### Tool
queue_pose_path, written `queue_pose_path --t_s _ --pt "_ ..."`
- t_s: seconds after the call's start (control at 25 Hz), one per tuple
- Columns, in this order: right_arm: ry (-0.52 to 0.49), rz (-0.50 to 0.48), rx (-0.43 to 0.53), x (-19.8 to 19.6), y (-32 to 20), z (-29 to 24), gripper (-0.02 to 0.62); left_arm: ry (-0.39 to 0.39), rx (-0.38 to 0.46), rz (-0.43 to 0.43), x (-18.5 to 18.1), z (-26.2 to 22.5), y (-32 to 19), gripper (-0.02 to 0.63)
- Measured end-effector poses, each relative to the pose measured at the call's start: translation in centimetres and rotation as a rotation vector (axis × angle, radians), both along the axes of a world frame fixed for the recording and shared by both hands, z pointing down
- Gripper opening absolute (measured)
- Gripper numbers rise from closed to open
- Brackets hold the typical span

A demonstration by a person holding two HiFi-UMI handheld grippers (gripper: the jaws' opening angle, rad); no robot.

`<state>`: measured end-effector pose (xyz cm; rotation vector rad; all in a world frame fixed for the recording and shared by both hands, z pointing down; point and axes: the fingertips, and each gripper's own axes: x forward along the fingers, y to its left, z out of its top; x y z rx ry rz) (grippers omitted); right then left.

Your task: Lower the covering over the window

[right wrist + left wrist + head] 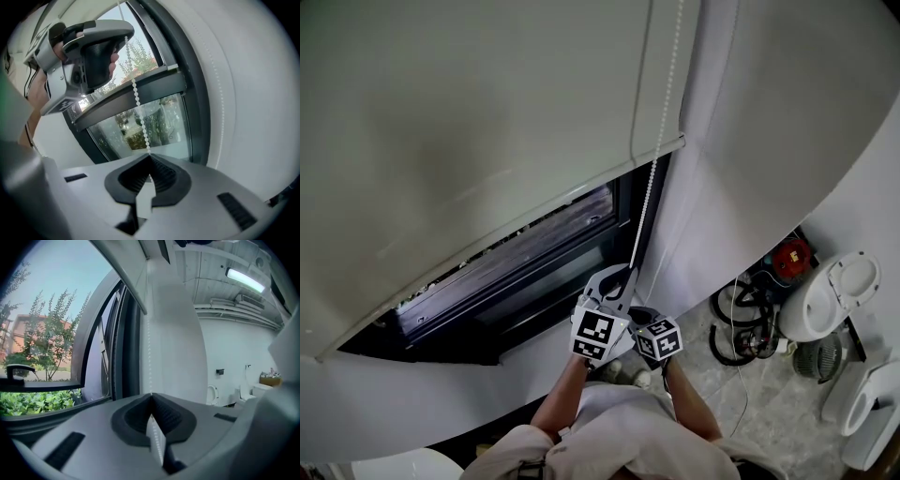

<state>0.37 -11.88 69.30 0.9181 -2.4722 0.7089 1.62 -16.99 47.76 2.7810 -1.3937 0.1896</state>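
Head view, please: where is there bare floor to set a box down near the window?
The grey floor between the person's shoulder and the white fixtures is bare, bar one thin wire. Toward the wall it is crowded: coiled cables, a red device, a round fan-like thing.

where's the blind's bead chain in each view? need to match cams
Head view: bead chain drops from top centre-right to the left gripper.
Left gripper view: chain, a faint vertical line at centre, ends in the shut jaws.
Right gripper view: chain slants from upper left into the shut jaws.
Shared landmark: dark window frame.
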Motion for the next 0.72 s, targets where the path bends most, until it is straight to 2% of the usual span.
queue_pose_path --t_s 0.56,0.72 --pt "0.066 -0.007 -0.102 0.1 1.6 4.1 -0.003 -0.047 -0.092 -0.007 -0.7 4.6 0.4 0.015" --pt "0.101 -0.012 -0.097 0.4 2.2 4.3 -0.002 -0.058 -0.103 -0.023 -1.1 5.3 0.2 0.015"
